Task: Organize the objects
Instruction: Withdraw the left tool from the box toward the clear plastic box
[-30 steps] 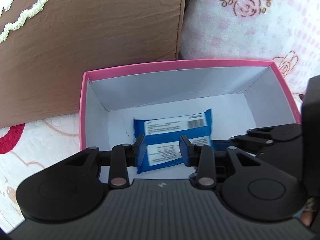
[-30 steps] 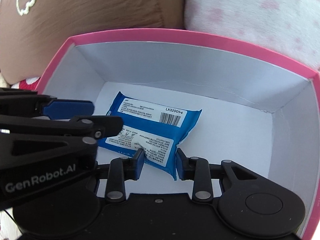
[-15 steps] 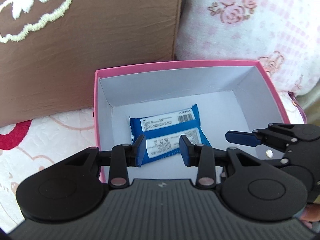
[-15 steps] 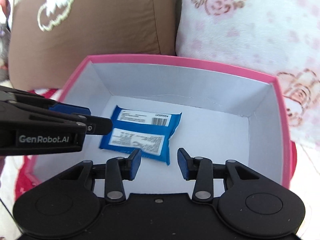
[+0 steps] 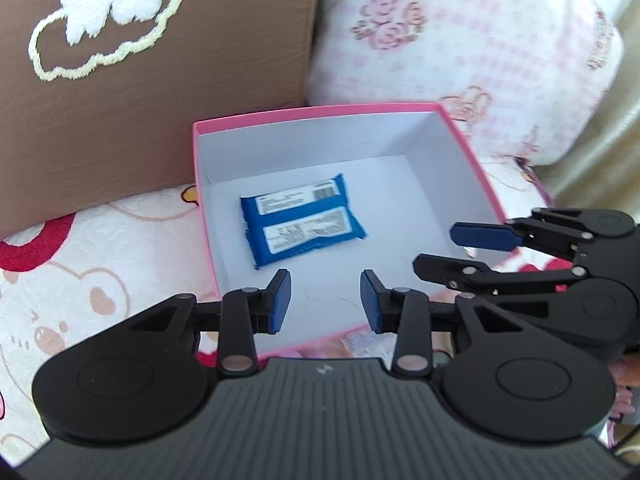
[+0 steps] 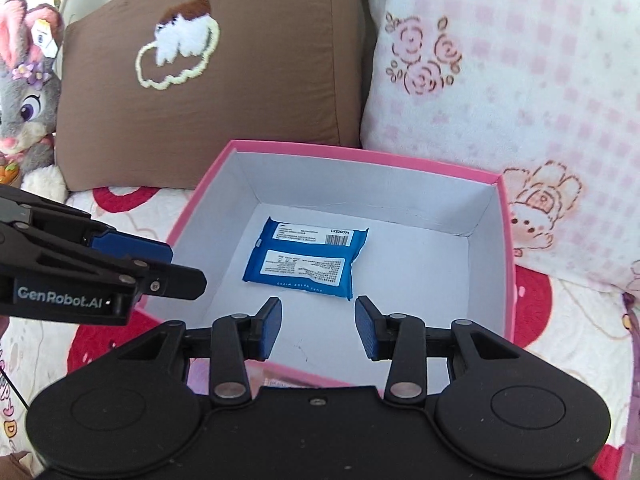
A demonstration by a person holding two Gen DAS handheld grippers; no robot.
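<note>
Home – cushions, plush rabbit.

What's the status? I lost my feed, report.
Left gripper and right gripper open, nothing between pads. Blue wipes pack flat on floor of pink box. Nothing in the way.

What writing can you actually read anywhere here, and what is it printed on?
"GenRobot.AI": on the side of the left gripper.
"LX320054": beside the barcode on the blue packet lying in the pink box.
The packet's other label lines: too small to read.
The plush rabbit's tag: too blurred to read.
</note>
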